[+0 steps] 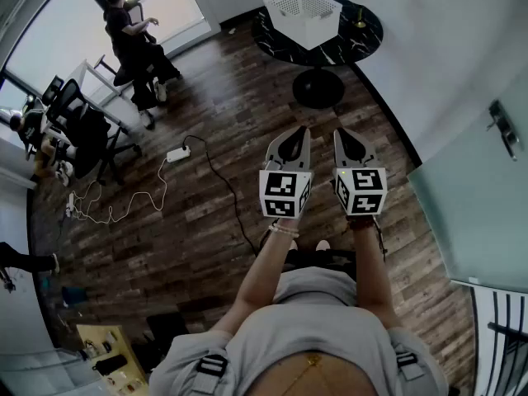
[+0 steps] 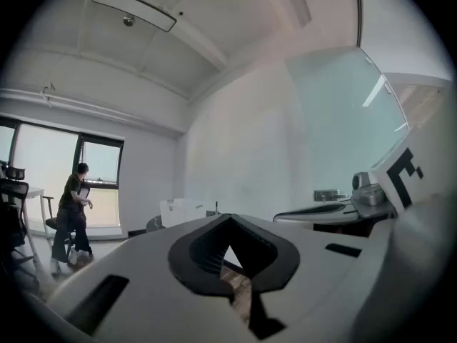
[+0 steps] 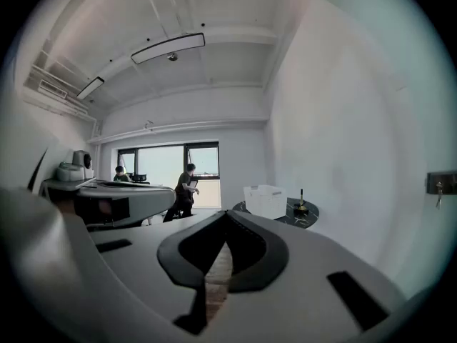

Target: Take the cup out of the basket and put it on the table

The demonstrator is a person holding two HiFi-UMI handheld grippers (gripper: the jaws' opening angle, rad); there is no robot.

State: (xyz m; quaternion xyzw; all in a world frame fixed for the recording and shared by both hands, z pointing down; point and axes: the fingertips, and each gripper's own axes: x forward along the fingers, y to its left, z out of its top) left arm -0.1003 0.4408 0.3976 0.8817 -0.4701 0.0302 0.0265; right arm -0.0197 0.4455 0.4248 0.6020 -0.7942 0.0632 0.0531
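The left gripper (image 1: 300, 133) is held level at waist height with its jaws clenched tip to tip. Its own view shows nothing between the left gripper's (image 2: 228, 221) jaws, only a sliver of wooden floor (image 1: 214, 114) through the notch behind them. The basket (image 1: 320, 30) lies straight ahead and well apart from it, with open floor between. It is a white lattice tub standing on the near-left part of the round dark table (image 1: 369, 30). In the left gripper view the basket (image 2: 184, 209) sits a little left of the jaw line, so this gripper is toed slightly inward. The cup itself cannot be made out in any view; presumably it is down inside the tub, so which way it lies or leans is unknown. To the right of the basket (image 3: 264, 200) a small upright object (image 3: 301, 204) stands on the table (image 3: 293, 219). The right gripper (image 1: 341, 133) is beside the left one, tipped slightly downward. The right gripper (image 3: 227, 219) is also clamped shut on nothing, and the tub falls right of its jaw line. Both tips look equally far from the tub, so neither hand has the shorter reach. The next move is likely a walk forward, and the jaws would need opening before they dip over the rim.
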